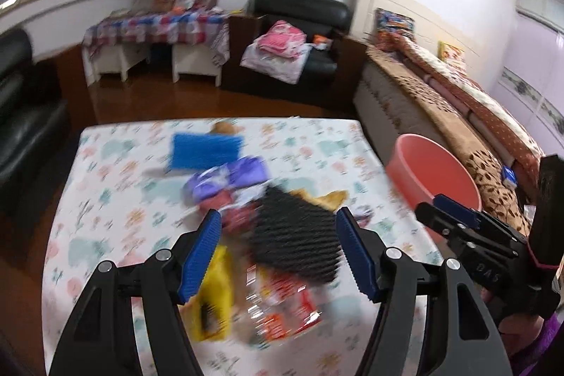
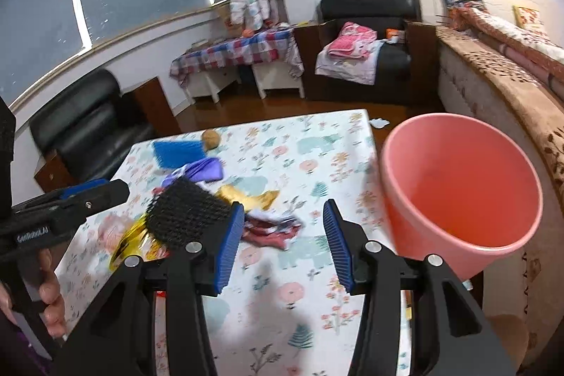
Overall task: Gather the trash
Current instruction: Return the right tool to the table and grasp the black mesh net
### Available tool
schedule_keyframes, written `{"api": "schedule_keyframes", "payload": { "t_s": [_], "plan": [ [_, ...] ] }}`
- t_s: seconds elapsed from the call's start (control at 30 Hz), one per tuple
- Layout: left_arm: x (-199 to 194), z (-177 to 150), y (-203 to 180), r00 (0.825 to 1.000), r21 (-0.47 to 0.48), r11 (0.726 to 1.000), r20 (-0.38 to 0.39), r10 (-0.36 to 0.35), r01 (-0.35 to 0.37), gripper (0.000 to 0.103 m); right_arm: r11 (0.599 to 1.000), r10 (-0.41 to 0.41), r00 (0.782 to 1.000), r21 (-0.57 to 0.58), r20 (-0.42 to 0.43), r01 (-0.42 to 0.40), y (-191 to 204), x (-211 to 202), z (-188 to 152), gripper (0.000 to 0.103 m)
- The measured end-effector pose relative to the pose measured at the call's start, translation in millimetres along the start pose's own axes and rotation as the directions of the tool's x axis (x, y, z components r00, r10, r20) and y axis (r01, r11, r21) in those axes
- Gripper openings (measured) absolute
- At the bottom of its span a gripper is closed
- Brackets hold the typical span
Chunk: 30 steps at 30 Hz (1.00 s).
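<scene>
Left gripper point(image 1: 278, 252) wide open, blue pads point(image 1: 199, 256) spread far apart, nothing pinched between them. Right gripper point(image 2: 283, 244) also open, pads point(image 2: 228, 247) well apart, gap between them free. In right wrist view, left gripper comes in from left edge, person's hand point(image 2: 49, 302) wrapped round its handle. Both tools angled downward, side by side.
</scene>
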<state>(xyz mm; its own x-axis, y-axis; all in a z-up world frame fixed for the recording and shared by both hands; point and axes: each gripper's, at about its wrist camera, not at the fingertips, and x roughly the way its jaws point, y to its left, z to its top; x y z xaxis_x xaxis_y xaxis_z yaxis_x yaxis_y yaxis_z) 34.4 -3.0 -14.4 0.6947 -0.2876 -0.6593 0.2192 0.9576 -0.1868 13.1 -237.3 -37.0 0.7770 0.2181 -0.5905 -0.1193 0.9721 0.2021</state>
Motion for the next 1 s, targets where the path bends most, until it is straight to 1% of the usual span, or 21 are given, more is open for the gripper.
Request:
{"api": "schedule_keyframes", "payload": {
  "t_s": [0.07,0.17,0.2,0.27,0.4,0.43,0.47,0.53,0.63,0.7,0.77,0.83,0.9,0.97,1.0],
  "plan": [
    [-5,-6,16,0.999,-0.047,0.998,0.005,0.032,-0.031,0.066,1.000,-0.004,1.000,-0.031,-0.020,0.003,8,3,-3,0.048],
    [-12,-13,36,0.996,-0.080,0.993,0.004,0.088,-0.088,0.066,0.995,0.059,0.996,-0.074,-0.061,-0.064,23,11,-6,0.048],
    [-17,-15,46,0.993,-0.078,0.990,0.004,0.114,-0.114,0.066,0.993,0.079,0.995,-0.078,-0.066,-0.084,27,12,-7,0.048],
    [-20,-16,56,0.991,-0.071,0.988,-0.002,0.137,-0.137,0.066,0.986,0.132,0.987,-0.094,-0.087,-0.140,36,14,-9,0.048],
    [-27,-29,77,0.986,-0.046,0.985,-0.025,0.166,-0.167,0.066,0.970,0.169,0.977,-0.151,-0.131,-0.188,56,21,-13,0.048],
    [-27,-32,78,0.986,-0.042,0.986,-0.037,0.160,-0.162,0.066,0.967,0.174,0.975,-0.164,-0.137,-0.196,60,21,-14,0.048],
    [-25,-35,81,0.987,-0.038,0.987,-0.054,0.151,-0.153,0.066,0.962,0.178,0.974,-0.182,-0.143,-0.202,66,21,-15,0.054],
    [-23,-42,83,0.987,-0.042,0.988,-0.077,0.142,-0.146,0.066,0.955,0.178,0.974,-0.213,-0.143,-0.206,74,20,-17,0.061],
    [-19,-46,85,0.992,-0.059,0.994,-0.094,0.089,-0.094,0.066,0.948,0.174,0.973,-0.240,-0.151,-0.207,82,21,-18,0.061],
    [-16,-45,82,0.992,-0.046,0.995,-0.092,0.084,-0.089,0.060,0.950,0.172,0.974,-0.238,-0.147,-0.203,83,21,-18,0.061],
    [-11,-45,83,0.992,-0.045,0.995,-0.097,0.080,-0.085,0.058,0.953,0.160,0.978,-0.235,-0.136,-0.189,85,21,-17,0.061],
    [0,-46,88,0.989,-0.069,0.994,-0.126,0.077,-0.086,0.057,0.953,0.164,0.978,-0.235,-0.130,-0.191,86,20,-15,0.061],
    [9,-48,95,0.986,-0.103,0.992,-0.157,0.054,-0.070,0.057,0.950,0.167,0.978,-0.245,-0.122,-0.193,88,18,-15,0.061],
    [14,-50,99,0.986,-0.120,0.991,-0.160,0.038,-0.058,0.057,0.949,0.169,0.978,-0.249,-0.125,-0.195,87,21,-13,0.061],
    [15,-50,99,0.987,-0.127,0.991,-0.156,0.029,-0.049,0.052,0.948,0.168,0.978,-0.252,-0.126,-0.195,88,21,-13,0.061]
  ]
}}
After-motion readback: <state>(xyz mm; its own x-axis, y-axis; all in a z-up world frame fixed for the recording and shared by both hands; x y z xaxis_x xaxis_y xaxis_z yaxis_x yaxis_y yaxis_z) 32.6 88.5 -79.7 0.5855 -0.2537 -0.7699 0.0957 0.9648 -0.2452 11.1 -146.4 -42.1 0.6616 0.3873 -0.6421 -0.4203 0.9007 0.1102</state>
